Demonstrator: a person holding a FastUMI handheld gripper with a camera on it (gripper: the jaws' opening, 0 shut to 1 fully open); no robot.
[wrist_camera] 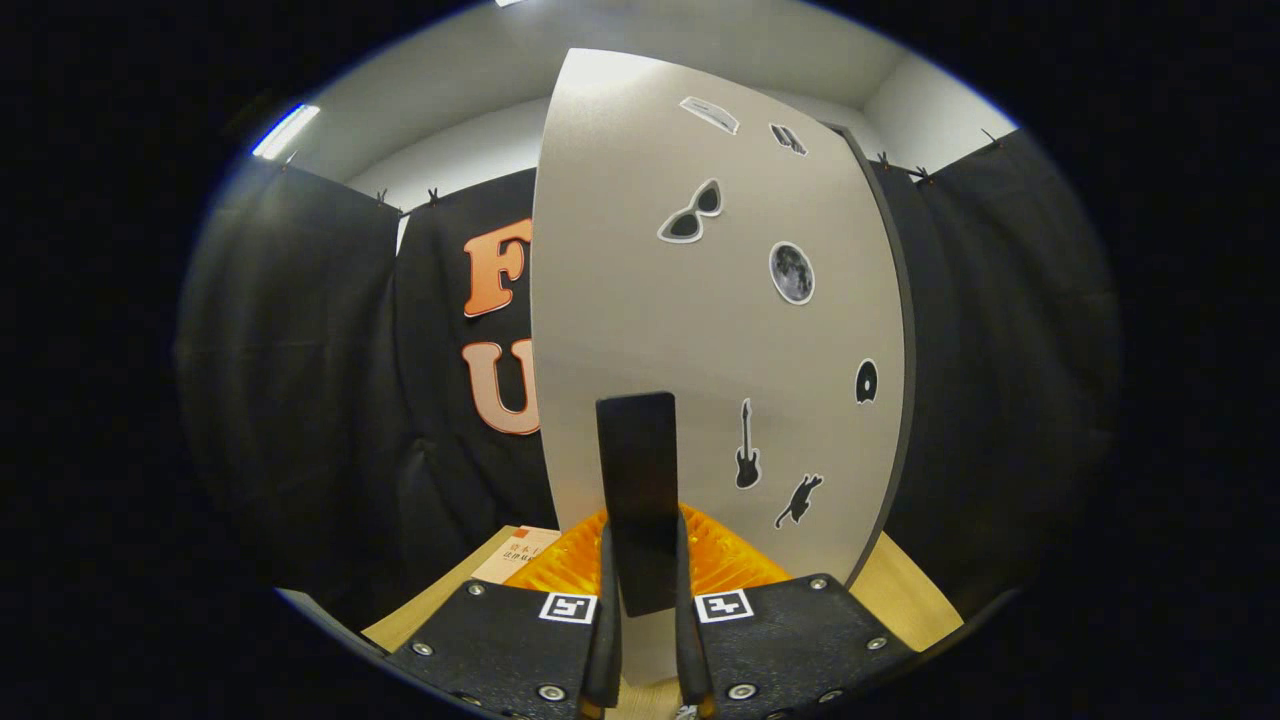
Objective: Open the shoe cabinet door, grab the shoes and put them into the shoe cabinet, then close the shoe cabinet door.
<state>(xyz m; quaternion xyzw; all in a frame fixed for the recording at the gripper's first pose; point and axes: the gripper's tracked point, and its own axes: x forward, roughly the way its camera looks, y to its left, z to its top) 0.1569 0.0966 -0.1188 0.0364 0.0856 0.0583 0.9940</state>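
The shoe cabinet door (640, 300) is the largest thing here: a pale grey panel that stands upright just ahead of the tongs, with its dark edge on the right side. It seems to be swung to an angle, so it is either partly open or on its way to close; I cannot tell which. Small stickers are on it: sunglasses (690, 212), a moon (791, 272), a guitar (746, 447) and a cat (798, 499). A dark, flat handle (637, 470) stands out from the door. The tongs (646, 610) are narrow, and both fingers press on the lower part of this handle. Below lies the wooden tabletop (905, 595). The shoes and the inside of the cabinet I cannot make out, so whether the shoes are already stored stays uncertain.
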